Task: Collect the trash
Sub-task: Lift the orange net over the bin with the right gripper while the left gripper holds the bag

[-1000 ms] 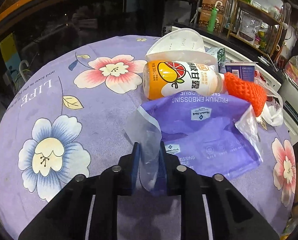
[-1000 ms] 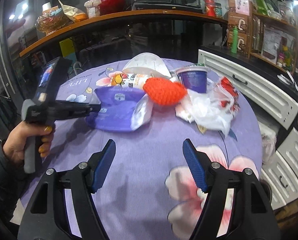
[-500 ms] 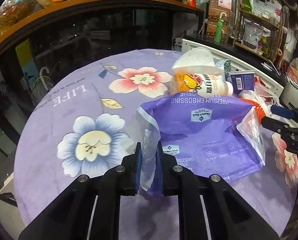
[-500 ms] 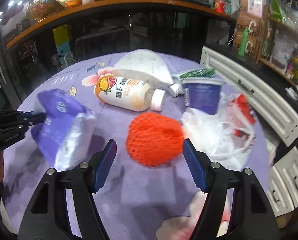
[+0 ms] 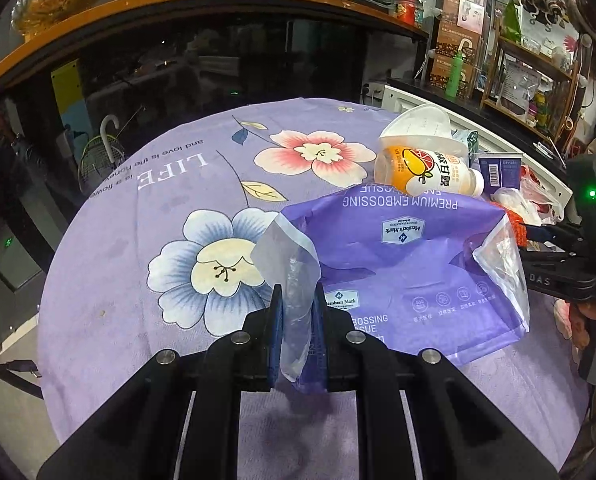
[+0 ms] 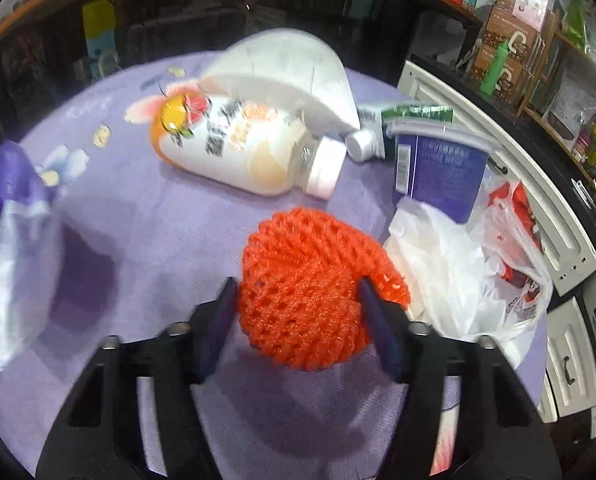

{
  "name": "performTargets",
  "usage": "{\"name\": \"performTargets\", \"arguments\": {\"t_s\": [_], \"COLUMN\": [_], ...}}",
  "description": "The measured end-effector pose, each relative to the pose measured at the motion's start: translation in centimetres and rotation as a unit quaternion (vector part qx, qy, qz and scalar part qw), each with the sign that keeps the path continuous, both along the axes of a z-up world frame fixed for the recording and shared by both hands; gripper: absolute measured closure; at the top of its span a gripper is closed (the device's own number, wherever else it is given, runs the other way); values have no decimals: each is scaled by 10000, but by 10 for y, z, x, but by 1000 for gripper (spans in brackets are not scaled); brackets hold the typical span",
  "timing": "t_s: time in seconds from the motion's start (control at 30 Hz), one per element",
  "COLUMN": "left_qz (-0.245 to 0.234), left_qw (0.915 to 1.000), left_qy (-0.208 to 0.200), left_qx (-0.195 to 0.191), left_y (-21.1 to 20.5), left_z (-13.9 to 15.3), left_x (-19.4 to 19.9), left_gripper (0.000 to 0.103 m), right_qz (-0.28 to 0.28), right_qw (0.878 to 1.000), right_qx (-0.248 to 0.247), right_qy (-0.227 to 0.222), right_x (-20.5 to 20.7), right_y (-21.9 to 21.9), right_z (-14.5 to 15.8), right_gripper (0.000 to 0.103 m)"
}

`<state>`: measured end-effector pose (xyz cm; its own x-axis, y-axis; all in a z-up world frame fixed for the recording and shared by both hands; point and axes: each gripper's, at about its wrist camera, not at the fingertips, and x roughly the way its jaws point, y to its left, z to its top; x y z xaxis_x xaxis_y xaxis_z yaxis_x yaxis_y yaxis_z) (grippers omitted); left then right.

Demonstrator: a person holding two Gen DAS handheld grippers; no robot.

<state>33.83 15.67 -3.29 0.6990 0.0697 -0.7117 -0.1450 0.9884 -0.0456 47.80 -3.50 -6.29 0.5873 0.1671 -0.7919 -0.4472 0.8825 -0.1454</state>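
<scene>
Right, your left gripper (image 5: 297,308) is pinched tight on the clear flap of the purple tissue wrapper (image 5: 409,264), and the rest of that wrapper spreads out ahead of the fingers over the purple flowered tablecloth (image 5: 170,184). Beyond it the juice bottle (image 5: 425,170) lies on its side, cap towards the blue cup (image 5: 501,168), with a white face mask (image 5: 417,124) leaning over the bottle's far side.

On your other side, the right gripper (image 6: 298,312) is over the orange foam net (image 6: 309,280), and its jaws are closing with the net right between them. The blue pads sit at the net's two flanks; whether they press on it yet you can't quite tell, since the picture is smeared. The net rests on the cloth, just beside the crumpled white plastic bag (image 6: 457,276) to its right, and that bag runs up against the upright blue cup (image 6: 437,172). Behind the net, the juice bottle (image 6: 250,148) lies well clear of it. Far left in that view, the purple tissue wrapper (image 6: 14,204) hangs off your other gripper, blurred
</scene>
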Motion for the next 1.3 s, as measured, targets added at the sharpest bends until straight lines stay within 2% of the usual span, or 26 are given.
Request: {"name": "performTargets", "arguments": {"t_s": [0.1,0.2,0.43,0.6,0.87,1.07,1.3], "left_qz": [3,10,-55,-138,-534,-1027,-1640], "left_qw": [10000,10000,10000,9999,9983,9941,9854], "left_qy": [11,-6,-31,-89,-180,-276,-381], "left_qx": [-13,-25,19,30,114,233,269], "left_y": [1,1,-10,-24,-73,-124,-184], "left_z": [-1,0,1,4,6,8,12], "left_x": [-3,-6,-19,-35,-57,-68,-76], "left_gripper": [89,89,89,89,89,89,89], "right_qz": [0,48,86,206,78,-409,-1098], "right_qw": [9999,9999,9985,9945,9907,9865,9817], "right_qx": [-91,-16,521,986,1232,1358,1260], "right_qy": [-141,-109,-152,-294,-577,-814,-914], "right_x": [-4,-8,-34,-75,-136,-170,-200], "right_y": [-1,-3,-19,-42,-94,-157,-231], "right_z": [1,2,17,40,56,64,52], "right_gripper": [75,82,83,83,83,83,83]}}
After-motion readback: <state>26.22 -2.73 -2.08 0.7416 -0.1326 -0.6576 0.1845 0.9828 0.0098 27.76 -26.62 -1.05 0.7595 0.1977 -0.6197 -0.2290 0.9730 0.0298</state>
